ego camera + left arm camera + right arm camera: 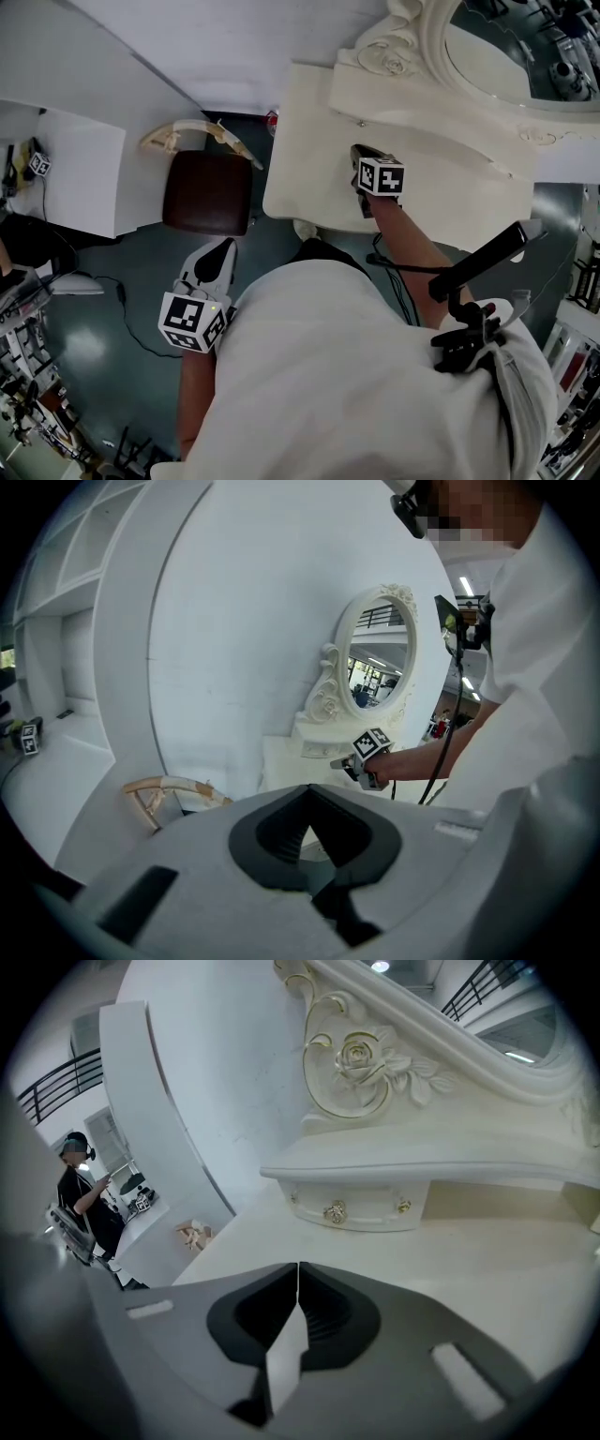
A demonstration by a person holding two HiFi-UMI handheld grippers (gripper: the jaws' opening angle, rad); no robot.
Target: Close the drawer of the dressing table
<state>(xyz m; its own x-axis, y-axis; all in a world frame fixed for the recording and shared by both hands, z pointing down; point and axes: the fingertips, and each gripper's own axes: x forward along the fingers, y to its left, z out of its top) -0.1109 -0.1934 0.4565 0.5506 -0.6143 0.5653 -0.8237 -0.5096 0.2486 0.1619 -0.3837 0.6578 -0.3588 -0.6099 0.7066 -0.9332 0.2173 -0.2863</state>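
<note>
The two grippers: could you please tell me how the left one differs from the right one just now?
The right gripper is over the top of the dressing table; the left gripper is off it, above the floor near the brown chair. The right gripper faces the small drawer up close; the left gripper sees the table from farther back. Both have jaws together, holding nothing.

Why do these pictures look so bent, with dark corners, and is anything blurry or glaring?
Left gripper view: the white wall looks bowed, likely from the wide-angle lens, and the corners go black. Right gripper view: same dark round rim; the carved rose and small drawer stay sharp. Head view: even light, a soft sheen on the floor.
</note>
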